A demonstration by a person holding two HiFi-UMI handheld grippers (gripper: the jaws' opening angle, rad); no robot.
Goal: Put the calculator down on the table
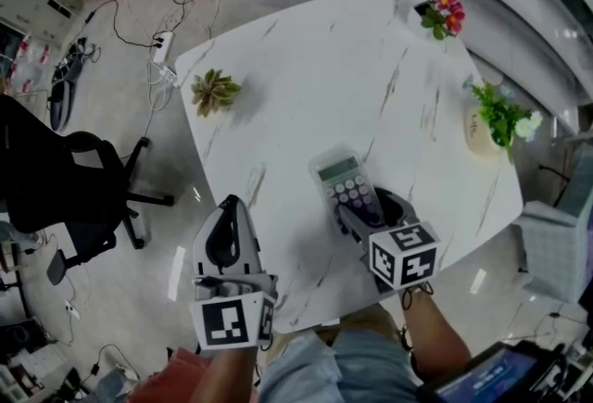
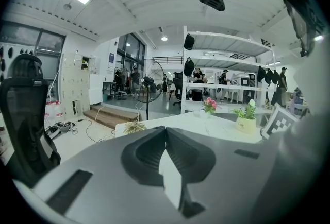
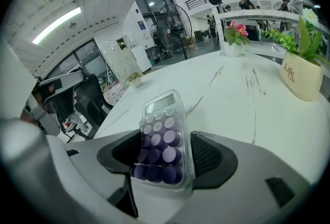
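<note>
Right gripper (image 1: 369, 211) near table (image 1: 324, 68) edge: jaws apart, calculator (image 1: 345, 181) between them, flat on tabletop, display at far end. Left gripper (image 1: 231, 207) at near-left edge: jaws together, empty.

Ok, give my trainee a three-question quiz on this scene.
1. What lies between the jaws of the right gripper?
2. True or false: the left gripper is shut and empty.
3. How many plants stand on the table: A two, B three, C four?
Key: 1 the calculator; 2 true; 3 B: succulent, pink flowers, green plant.
</note>
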